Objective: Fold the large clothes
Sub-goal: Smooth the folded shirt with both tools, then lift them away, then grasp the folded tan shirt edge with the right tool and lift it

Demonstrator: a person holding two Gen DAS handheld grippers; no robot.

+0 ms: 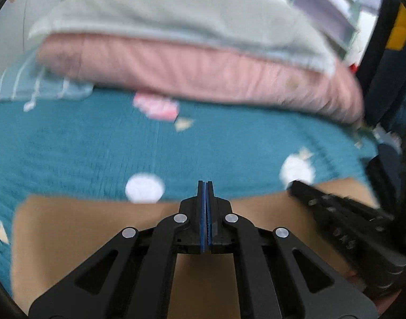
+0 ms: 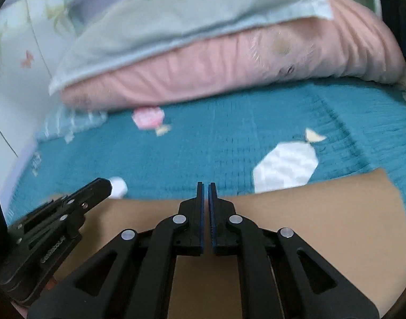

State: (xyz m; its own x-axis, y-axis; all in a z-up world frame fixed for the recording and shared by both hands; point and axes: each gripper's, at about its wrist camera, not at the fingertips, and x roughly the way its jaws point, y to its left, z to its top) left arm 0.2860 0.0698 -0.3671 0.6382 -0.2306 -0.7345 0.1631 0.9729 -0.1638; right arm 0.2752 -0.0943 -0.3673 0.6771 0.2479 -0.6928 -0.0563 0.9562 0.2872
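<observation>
A tan garment [image 1: 96,228] lies flat on the teal bedspread [image 1: 83,146], its far edge straight across both views; it also shows in the right wrist view [image 2: 322,220]. My left gripper [image 1: 205,186] is shut and empty, hovering over the garment near its far edge. My right gripper [image 2: 206,187] has its jaws nearly together with a thin gap, nothing between them, also over the garment's far edge. Each gripper shows in the other's view: the right one at the right of the left wrist view [image 1: 296,186], the left one at the left of the right wrist view [image 2: 104,183].
A pink pillow [image 1: 203,71] with a pale green pillow [image 1: 176,13] on top lies at the head of the bed. The teal bedspread [image 2: 216,143] has white and pink patches. A white wall [image 2: 14,79] is at left. A dark object with a yellow patch [image 1: 397,32] stands at right.
</observation>
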